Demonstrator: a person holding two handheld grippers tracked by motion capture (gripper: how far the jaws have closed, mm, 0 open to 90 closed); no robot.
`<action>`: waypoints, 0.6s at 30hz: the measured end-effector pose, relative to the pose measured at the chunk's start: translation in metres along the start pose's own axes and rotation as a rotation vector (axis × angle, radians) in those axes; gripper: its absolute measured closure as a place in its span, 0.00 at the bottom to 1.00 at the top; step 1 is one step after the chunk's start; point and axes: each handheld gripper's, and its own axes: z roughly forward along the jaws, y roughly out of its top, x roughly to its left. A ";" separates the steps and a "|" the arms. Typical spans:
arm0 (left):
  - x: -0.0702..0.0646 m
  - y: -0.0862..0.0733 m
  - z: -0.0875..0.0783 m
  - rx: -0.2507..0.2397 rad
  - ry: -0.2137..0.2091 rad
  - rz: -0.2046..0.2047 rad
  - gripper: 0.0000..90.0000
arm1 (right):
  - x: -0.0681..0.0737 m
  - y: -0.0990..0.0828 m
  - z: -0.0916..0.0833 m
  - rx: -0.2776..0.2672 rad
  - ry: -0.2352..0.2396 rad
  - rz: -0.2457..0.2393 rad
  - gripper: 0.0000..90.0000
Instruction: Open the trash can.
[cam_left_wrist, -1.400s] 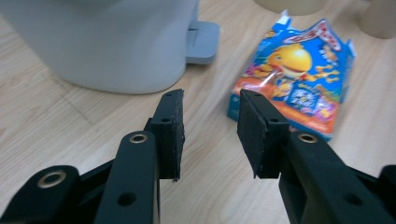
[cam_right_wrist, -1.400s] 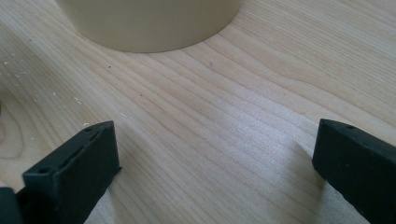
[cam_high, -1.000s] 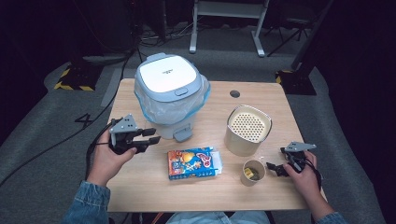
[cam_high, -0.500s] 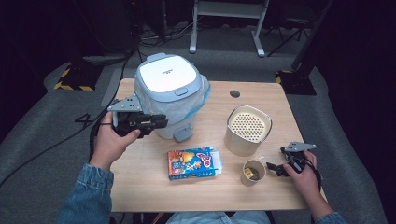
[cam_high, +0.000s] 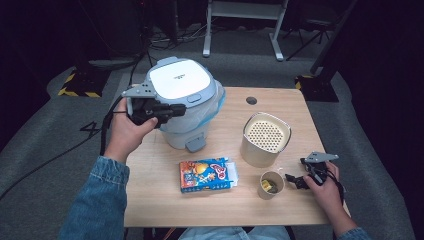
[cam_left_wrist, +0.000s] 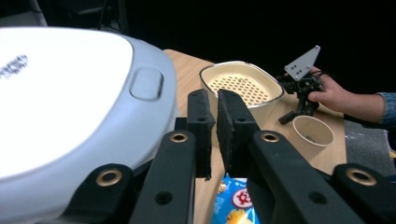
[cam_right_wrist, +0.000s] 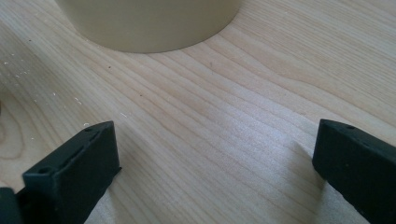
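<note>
Bin (cam_high: 184, 107) sits at the table's back-left: big rounded body, smooth white lid w/ pale grey-blue rim and a small rounded push-button at the front edge, foot pedal at the base, thin plastic liner bunched under the lid. Table (cam_high: 280, 110) is light wood, visible grain, round cable hole near the back.

Left gripper (cam_high: 172, 109) hangs at the bin's front-left side, beside the lid rim, pointing across it. Its flat black jaws have just been closing; now nearly together w/ a slim gap, nothing between them.

Cream canister (cam_high: 266, 138), rounded-square, w/ perforated top, stands right of centre. Snack pack (cam_high: 207, 175), glossy blue-orange, lies flat in front of the bin. Paper cup (cam_high: 271, 184), small & round, w/ something yellowish inside, stands just in front of the canister.

Right gripper (cam_high: 295, 181) rests low at the table's right edge, just beside the cup, jaws spread wide over bare wood, empty.
</note>
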 end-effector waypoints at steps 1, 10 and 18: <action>0.004 0.003 0.003 -0.006 0.012 0.005 0.97 | 0.000 0.000 0.000 0.000 0.000 0.000 0.01; 0.017 0.010 0.023 0.021 0.071 -0.002 1.00 | 0.000 0.000 0.000 0.000 0.000 0.000 0.01; 0.023 0.014 0.036 0.024 0.109 -0.028 1.00 | 0.000 0.000 0.000 0.000 0.000 0.000 0.01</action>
